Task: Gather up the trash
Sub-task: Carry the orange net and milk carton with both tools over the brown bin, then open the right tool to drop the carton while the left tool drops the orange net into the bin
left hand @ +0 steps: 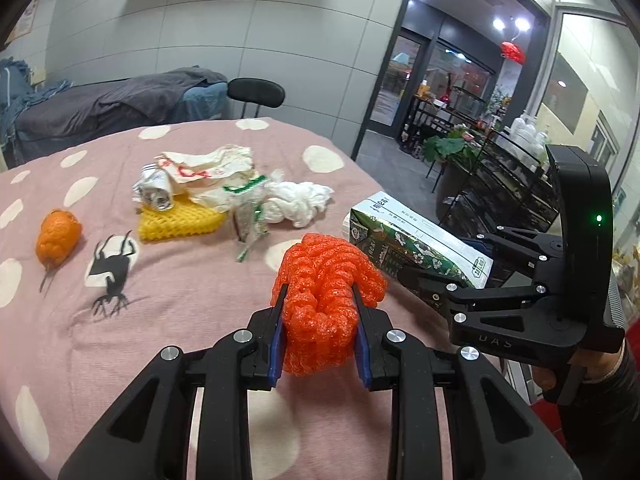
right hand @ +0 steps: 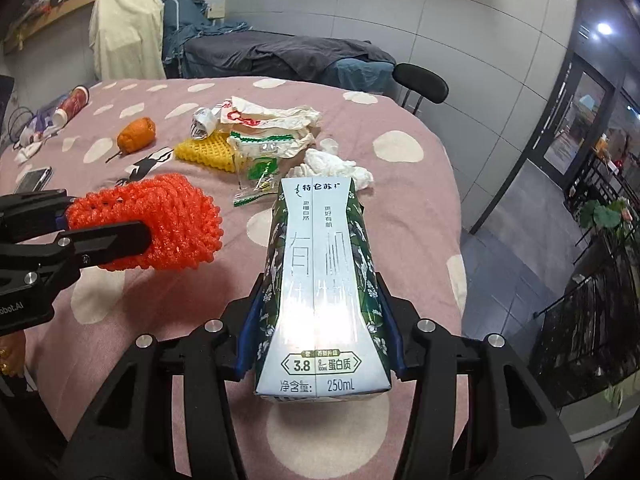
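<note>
So both grippers are loaded up at once here, which makes sense for trash collecting: grab two bits per trip instead of one. The left gripper [left hand: 318, 334] has its jaws clenched on the red foam net [left hand: 326, 292], pinched across the middle so the squashy thing bulges out past the pads and can't slip. The right gripper [right hand: 320, 320] is clamped on the milk carton [right hand: 320, 280], pads on the two narrow side faces, white face up, carton pointing away from the camera; my guess is the sides give a flatter, firmer bite than the ends. Both pieces look lifted clear of the table, side by side near the near edge, net on the left, carton on the right. The rest of the trash is farther in: a yellow foam net [left hand: 180, 222], crumpled paper bag [left hand: 208, 174], a clear wrapper [left hand: 248, 216], a white tissue wad [left hand: 300, 200], and an orange net [left hand: 58, 238] off to the left. I can't see any bin in either view, so where this stuff goes is anyone's guess. The surface is a pink cloth [left hand: 192, 304] with white dots, soft and a bit wrinkled. In the room: grey tiled wall, a black chair [left hand: 256, 92] at the far side, a couch [right hand: 280, 54] with dark covers, glass doors on the right.
</note>
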A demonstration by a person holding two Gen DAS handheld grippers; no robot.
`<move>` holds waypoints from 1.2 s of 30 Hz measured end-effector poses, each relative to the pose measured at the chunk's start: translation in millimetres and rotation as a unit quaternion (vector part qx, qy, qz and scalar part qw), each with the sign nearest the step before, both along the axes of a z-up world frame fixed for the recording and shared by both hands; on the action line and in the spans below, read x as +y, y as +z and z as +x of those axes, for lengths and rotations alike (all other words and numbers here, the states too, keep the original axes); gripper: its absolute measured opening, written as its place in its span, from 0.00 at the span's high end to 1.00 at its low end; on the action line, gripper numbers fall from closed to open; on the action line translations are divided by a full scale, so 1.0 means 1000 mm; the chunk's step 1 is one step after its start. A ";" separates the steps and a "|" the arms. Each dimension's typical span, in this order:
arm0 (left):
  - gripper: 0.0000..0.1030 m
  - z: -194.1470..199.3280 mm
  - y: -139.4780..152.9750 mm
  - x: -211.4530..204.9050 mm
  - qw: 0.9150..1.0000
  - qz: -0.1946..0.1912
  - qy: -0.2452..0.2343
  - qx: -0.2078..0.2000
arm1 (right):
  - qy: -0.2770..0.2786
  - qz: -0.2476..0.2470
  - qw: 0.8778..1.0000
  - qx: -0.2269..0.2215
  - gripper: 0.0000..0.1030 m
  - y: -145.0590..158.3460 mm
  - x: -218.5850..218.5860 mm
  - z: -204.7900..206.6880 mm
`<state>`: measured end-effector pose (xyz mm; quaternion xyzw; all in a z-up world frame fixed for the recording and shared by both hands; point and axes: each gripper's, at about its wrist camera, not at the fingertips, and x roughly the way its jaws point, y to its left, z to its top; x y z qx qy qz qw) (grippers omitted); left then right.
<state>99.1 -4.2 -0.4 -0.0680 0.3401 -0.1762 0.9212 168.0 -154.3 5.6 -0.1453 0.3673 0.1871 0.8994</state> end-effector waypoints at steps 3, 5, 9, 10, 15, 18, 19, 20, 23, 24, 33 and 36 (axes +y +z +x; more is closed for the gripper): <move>0.73 -0.002 0.000 -0.013 1.000 -0.005 -0.018 -0.003 | -0.029 0.025 0.999 -0.002 0.51 0.001 -0.023 -0.007; 0.73 -0.002 0.000 -0.022 1.000 -0.003 -0.029 -0.004 | -0.048 0.041 0.998 -0.005 0.51 0.003 -0.039 -0.011; 0.73 -0.002 0.000 -0.038 0.999 -0.002 -0.049 -0.007 | -0.094 0.064 0.993 -0.008 0.51 0.003 -0.075 -0.019; 0.73 -0.002 0.000 -0.042 0.999 -0.002 -0.053 -0.008 | -0.107 0.070 0.992 -0.007 0.51 0.003 -0.085 -0.021; 0.73 -0.002 0.002 -0.063 0.997 0.003 -0.076 -0.013 | -0.166 0.091 0.982 -0.008 0.51 -0.001 -0.131 -0.030; 0.73 -0.001 0.001 -0.075 0.996 0.004 -0.093 -0.013 | -0.203 0.101 0.974 -0.004 0.51 -0.007 -0.159 -0.033; 0.73 -0.001 0.001 -0.080 0.995 0.005 -0.097 -0.013 | -0.215 0.102 0.971 -0.002 0.51 -0.010 -0.168 -0.034; 0.73 -0.001 0.002 -0.084 0.995 0.007 -0.103 -0.014 | -0.225 0.103 0.969 0.000 0.51 -0.013 -0.176 -0.035; 0.73 -0.002 0.002 -0.096 0.993 0.012 -0.118 -0.019 | -0.256 0.104 0.961 0.013 0.51 -0.027 -0.200 -0.037; 0.73 -0.002 0.003 -0.100 0.992 0.013 -0.123 -0.020 | -0.267 0.105 0.958 0.023 0.51 -0.034 -0.209 -0.036; 0.73 -0.005 0.012 -0.140 0.985 0.022 -0.166 -0.038 | -0.329 0.098 0.931 0.127 0.51 -0.128 -0.248 -0.015; 0.73 -0.007 0.013 -0.153 0.982 0.028 -0.181 -0.044 | -0.344 0.098 0.919 0.168 0.51 -0.165 -0.255 -0.005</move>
